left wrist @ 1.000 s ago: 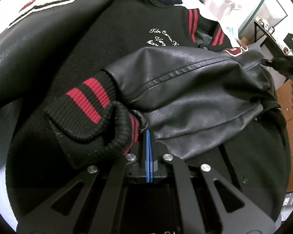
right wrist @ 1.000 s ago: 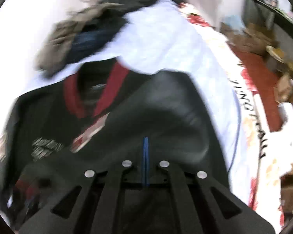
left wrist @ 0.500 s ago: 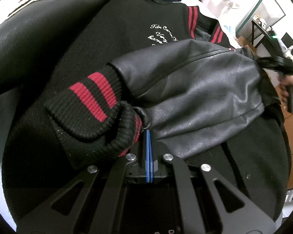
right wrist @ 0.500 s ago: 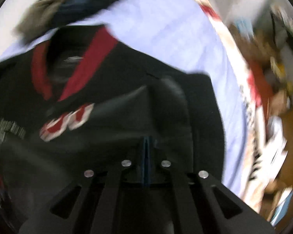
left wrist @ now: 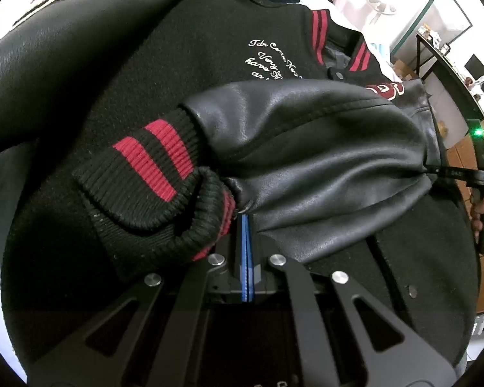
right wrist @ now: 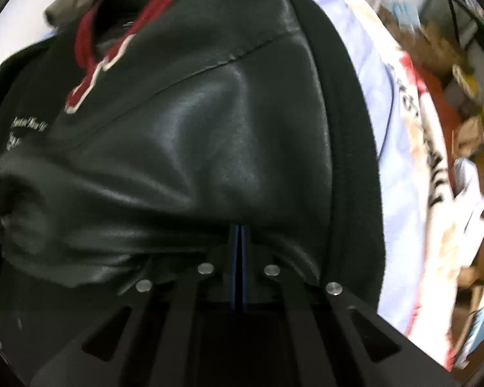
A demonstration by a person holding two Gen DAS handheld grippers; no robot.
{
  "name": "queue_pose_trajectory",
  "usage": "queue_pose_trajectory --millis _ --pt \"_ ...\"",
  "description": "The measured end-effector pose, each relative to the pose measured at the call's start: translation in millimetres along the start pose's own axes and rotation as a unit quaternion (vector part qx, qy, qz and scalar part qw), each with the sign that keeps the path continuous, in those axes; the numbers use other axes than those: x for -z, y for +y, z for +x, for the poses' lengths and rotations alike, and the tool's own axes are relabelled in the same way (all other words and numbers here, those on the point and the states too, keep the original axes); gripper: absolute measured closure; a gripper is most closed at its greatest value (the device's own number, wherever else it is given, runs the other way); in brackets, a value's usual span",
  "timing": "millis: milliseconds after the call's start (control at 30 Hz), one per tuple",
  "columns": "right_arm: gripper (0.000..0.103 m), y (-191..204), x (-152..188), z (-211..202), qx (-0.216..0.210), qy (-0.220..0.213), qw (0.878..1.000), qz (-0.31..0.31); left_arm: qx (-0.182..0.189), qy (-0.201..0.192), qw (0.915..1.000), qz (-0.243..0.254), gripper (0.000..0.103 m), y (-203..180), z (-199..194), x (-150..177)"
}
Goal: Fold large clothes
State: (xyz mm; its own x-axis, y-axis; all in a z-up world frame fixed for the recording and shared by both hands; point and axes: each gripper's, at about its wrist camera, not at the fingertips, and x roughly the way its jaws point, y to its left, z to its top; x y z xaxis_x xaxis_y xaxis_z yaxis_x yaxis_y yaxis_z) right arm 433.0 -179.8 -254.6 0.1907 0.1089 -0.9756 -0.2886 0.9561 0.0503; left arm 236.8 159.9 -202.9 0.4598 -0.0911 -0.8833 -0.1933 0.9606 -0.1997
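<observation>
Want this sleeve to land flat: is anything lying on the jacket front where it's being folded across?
Nothing visible does. The sleeve, pinched by both tools, lies over the bare jacket front; only the white lettering shows there.

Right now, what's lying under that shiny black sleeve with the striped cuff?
The sleeve lies across the jacket's black front, where white script lettering shows. Part of that lettering is hidden beneath it.
</observation>
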Motion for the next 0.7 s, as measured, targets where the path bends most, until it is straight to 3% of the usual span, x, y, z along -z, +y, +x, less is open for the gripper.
queue_pose_trajectory --millis 33,100,133,200,367,467,600,700 --pt "0.102 4.5 -1.7 -9.0 0.004 -0.008 1.000 0.000 -0.002 -0.001 1.0000 0.001 0.099 0.1 -0.1 0.5" --pt "0.101 18.1 0.0 -51.1 -0.032 -0.093 0.995 -0.015 -0.004 -0.003 1.0000 0.001 0.099 0.0 -0.4 1.9" --pt "0.101 27.4 1.5 -79.9 -0.057 -0.146 0.987 -0.032 -0.005 -0.004 1.0000 0.002 0.099 -0.3 -0.8 2.5" --pt "0.095 33.8 -9.8 -101.6 -0.058 -0.184 0.981 -0.034 -0.006 -0.006 1.0000 0.004 0.099 -0.8 -1.1 3.2" --pt "0.096 6.2 -68.0 -48.8 -0.035 -0.150 0.986 0.062 -0.002 0.000 1.0000 0.000 0.099 1.1 1.6 1.2" --pt "0.103 -16.5 -92.4 -4.9 -0.023 -0.111 0.987 0.110 -0.006 -0.002 1.0000 0.005 0.099 -0.4 1.9 2.5" --pt "0.103 -20.2 -95.1 20.9 -0.033 -0.095 0.987 0.125 0.003 -0.001 1.0000 -0.002 0.099 3.3 2.8 3.4" --pt "0.103 -22.6 -89.5 11.9 -0.038 -0.094 0.987 0.123 0.011 0.001 0.9999 -0.008 0.099 6.9 3.5 3.5"
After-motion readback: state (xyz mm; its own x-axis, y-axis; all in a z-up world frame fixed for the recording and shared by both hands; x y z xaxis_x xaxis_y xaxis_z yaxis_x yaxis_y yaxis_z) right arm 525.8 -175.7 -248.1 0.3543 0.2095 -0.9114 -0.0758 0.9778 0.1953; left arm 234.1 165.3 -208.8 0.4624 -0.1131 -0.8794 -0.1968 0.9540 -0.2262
